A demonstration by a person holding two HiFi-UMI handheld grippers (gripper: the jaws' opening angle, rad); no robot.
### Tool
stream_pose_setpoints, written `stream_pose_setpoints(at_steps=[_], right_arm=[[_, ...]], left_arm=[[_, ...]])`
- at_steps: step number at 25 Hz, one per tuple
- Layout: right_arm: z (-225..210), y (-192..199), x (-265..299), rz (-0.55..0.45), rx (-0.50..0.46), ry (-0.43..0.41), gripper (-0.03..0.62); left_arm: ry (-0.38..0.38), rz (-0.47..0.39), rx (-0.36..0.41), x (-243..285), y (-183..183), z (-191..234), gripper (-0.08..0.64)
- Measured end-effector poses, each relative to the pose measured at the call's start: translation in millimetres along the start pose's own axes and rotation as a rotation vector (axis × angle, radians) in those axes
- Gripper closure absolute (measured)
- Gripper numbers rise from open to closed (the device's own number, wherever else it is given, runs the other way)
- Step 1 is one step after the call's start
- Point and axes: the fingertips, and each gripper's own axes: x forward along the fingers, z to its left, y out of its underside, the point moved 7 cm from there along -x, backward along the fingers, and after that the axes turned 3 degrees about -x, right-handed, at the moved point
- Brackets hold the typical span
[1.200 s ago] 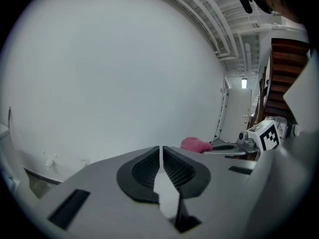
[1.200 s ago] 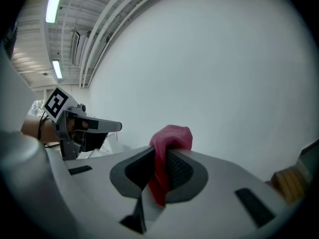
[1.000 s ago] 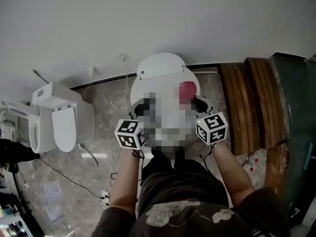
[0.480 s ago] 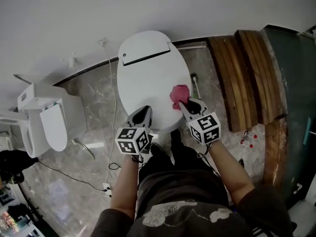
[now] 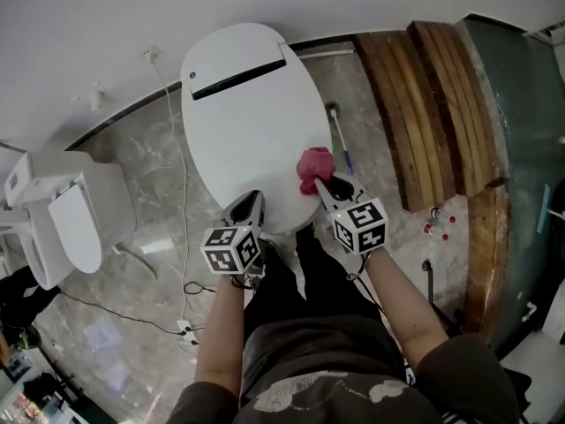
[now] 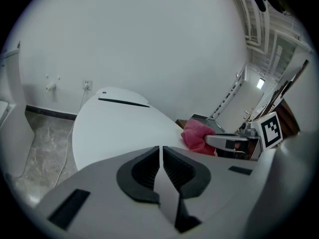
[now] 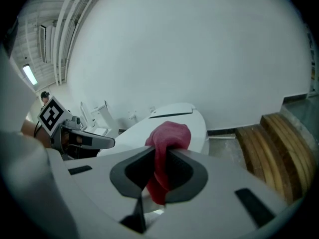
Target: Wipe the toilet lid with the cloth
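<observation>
Head view: right hand-held gripper (image 5: 328, 184) clamped on pink cloth (image 5: 313, 168). Cloth bunched at right near edge of closed white toilet lid (image 5: 252, 122); contact with lid unclear. Left hand-held gripper (image 5: 247, 208) over lid's near edge, jaws almost together, nothing between. Second toilet (image 5: 62, 210) stands at left, well apart.

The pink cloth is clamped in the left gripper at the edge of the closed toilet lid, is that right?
Not quite: the pink cloth is clamped in the right gripper, not the left. The right gripper view shows it pinched between those jaws. It is at the edge of the closed toilet lid, as you said.
</observation>
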Motion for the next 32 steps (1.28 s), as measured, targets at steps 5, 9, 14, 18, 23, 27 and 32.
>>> stream_pose_setpoints(at_steps=[5, 9, 14, 18, 23, 27, 32], right_arm=[[-7, 23, 14, 0.016, 0.025, 0.031, 0.549], [-11, 45, 23, 0.019, 0.049, 0.059, 0.549], [-17, 67, 37, 0.023, 0.077, 0.074, 0.549], [-21, 85, 48, 0.045, 0.097, 0.081, 0.549], [-28, 102, 64, 0.078, 0.109, 0.093, 0.549], [-32, 114, 75, 0.115, 0.109, 0.097, 0.549], [-36, 112, 82, 0.154, 0.089, 0.085, 0.549]], left_arm=[[-0.009, 0.039, 0.003, 14, 21, 16, 0.529], [-0.022, 0.066, -0.001, 25, 40, 33, 0.529], [-0.028, 0.104, 0.026, 41, 59, 54, 0.529], [-0.026, 0.126, 0.024, 50, 73, 64, 0.531], [-0.038, 0.149, 0.008, 66, 87, 76, 0.531], [-0.059, 0.168, -0.012, 77, 99, 84, 0.529], [-0.085, 0.177, -0.018, 82, 97, 87, 0.531]])
